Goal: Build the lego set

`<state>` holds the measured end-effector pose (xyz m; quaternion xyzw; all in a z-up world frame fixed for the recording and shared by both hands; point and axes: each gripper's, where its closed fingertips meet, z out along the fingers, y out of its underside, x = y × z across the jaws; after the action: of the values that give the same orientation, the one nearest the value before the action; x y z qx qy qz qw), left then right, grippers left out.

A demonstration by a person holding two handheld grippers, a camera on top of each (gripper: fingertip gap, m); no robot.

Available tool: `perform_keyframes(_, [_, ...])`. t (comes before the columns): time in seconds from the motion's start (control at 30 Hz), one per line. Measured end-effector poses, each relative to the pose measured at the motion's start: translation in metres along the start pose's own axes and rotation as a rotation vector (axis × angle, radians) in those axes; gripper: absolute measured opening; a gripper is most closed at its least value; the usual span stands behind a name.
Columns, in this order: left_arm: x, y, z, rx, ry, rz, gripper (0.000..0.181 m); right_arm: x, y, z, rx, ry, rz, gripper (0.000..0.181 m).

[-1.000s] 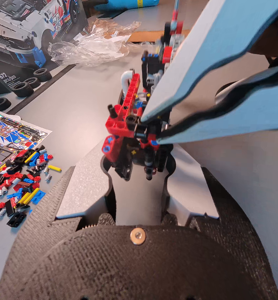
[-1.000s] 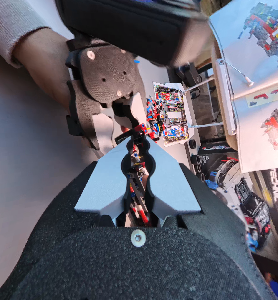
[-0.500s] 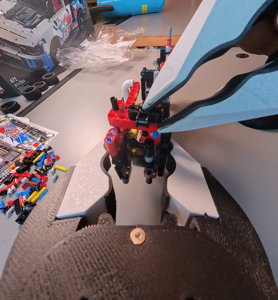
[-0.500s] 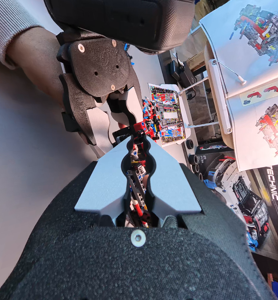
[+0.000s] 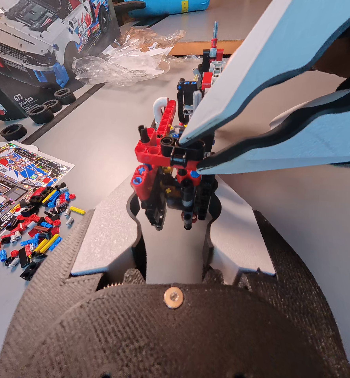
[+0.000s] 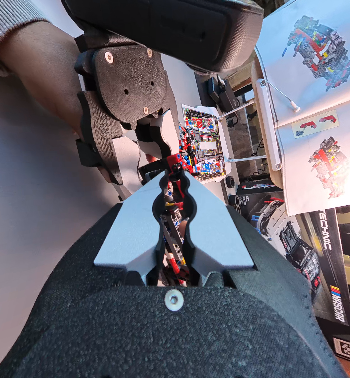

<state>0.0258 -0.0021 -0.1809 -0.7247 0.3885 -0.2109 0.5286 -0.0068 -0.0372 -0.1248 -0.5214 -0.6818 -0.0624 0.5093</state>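
Right gripper [image 5: 188,154] pinches a black connector [image 5: 180,152] onto the half-built chassis [image 5: 170,173] clamped upright in the left gripper [image 5: 173,208] — seating it, I judge — next needs a firm, square push.

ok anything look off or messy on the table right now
Nothing looks damaged. The loose pieces are scattered in a heap, partly over the sticker sheet, and crumpled plastic bags lie by the box. The lego assembly stands on end between both grippers, not flat on the table.
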Motion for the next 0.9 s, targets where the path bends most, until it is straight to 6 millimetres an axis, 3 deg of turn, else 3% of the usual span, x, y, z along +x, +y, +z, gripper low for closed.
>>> perform_keyframes(0.03, [0.0,0.0,0.0,0.0,0.0,0.001,0.066,0.0,0.0,0.0,-0.001,-0.004,0.005,0.01])
perform_keyframes(0.23, [-0.001,-0.001,0.0,0.012,-0.016,-0.023,0.067,0.003,0.0,-0.002,0.001,-0.002,0.068,0.011])
perform_keyframes(0.37, [0.0,-0.001,-0.002,0.018,-0.035,-0.054,0.067,0.011,-0.005,-0.011,0.058,0.025,0.258,0.024])
perform_keyframes(0.43, [0.0,0.0,-0.003,0.022,-0.053,-0.066,0.067,0.006,0.005,-0.016,0.053,0.014,0.337,0.026])
perform_keyframes(0.53, [-0.002,0.001,-0.007,0.022,-0.079,-0.091,0.068,0.005,0.038,-0.025,0.027,0.094,0.394,0.027])
perform_keyframes(0.7, [-0.009,0.003,-0.015,0.03,-0.144,-0.138,0.068,-0.017,0.083,-0.026,-0.005,0.029,0.826,0.044])
perform_keyframes(0.8, [-0.007,0.006,-0.017,0.025,-0.162,-0.179,0.068,-0.023,0.089,-0.01,0.056,-0.057,1.055,0.059])
perform_keyframes(0.9, [0.0,0.005,-0.02,0.027,-0.16,-0.185,0.069,-0.027,0.087,0.003,0.099,-0.15,1.103,0.07])
